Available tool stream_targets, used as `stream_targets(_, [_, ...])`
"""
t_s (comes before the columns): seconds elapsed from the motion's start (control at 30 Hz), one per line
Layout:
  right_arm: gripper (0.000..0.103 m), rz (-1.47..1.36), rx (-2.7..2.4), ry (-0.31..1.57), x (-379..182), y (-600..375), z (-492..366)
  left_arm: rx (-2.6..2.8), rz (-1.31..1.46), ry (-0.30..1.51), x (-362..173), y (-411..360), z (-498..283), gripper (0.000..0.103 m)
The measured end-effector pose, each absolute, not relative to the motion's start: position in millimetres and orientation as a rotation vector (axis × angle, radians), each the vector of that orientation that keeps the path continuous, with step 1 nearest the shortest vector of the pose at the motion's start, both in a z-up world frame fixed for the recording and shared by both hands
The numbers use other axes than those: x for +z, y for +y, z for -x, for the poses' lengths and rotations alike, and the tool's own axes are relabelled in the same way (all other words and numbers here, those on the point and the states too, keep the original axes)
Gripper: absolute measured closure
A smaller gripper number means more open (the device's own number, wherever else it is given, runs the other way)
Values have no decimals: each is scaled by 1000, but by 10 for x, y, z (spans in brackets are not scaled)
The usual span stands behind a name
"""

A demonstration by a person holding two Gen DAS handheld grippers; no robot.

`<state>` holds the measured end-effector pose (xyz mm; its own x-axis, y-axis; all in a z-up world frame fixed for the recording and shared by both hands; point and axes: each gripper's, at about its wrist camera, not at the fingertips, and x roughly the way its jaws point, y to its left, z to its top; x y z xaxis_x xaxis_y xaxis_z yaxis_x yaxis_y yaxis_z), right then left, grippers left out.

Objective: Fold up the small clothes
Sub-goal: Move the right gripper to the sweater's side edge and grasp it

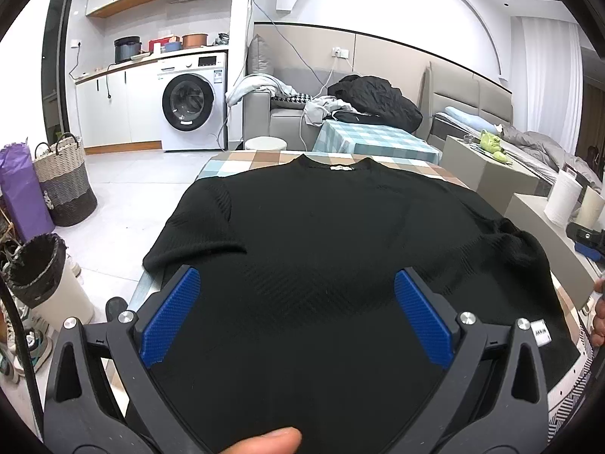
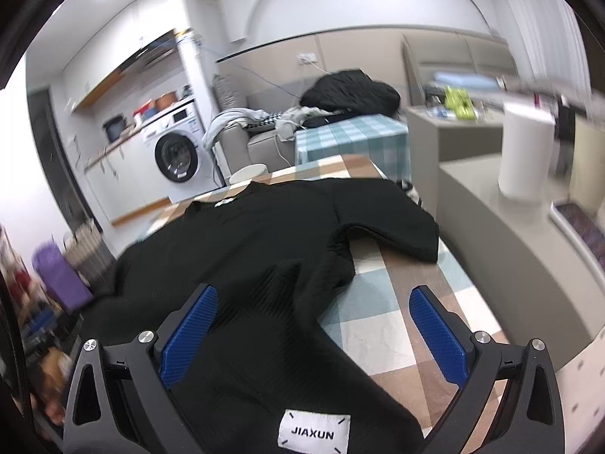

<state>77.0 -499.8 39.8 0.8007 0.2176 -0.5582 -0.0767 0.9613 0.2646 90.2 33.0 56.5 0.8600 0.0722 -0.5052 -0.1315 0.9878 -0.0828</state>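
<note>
A black short-sleeved knit top lies spread flat on a checked tablecloth, collar at the far end. My left gripper hovers open over the garment's lower middle, its blue pads wide apart, nothing between them. A fingertip shows at the bottom edge of that view. In the right wrist view the same top runs diagonally, with a white "JIAXUN" label on its hem near the camera. My right gripper is open over the garment's right side edge, one pad over cloth, the other over bare tablecloth.
A grey side counter with a paper-towel roll stands right of the table. Behind are a second checked table, a sofa with heaped clothes and a washing machine. On the floor at left stand baskets and a lined bin.
</note>
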Motion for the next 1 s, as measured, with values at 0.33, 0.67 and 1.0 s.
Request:
stream_targets(0.33, [24,-480,141,762,100,-5494,-1297,60,133,553,552,477,-1446,7])
stream_targets(0.67, [24,-751,49,835,-128,-5943,-1896,92,178,611,224,738,-1700,9])
stream_targets(1.0, [25,-898,-58,879,-361,-6346,-2124,118,234,594,91,937,-1722,9])
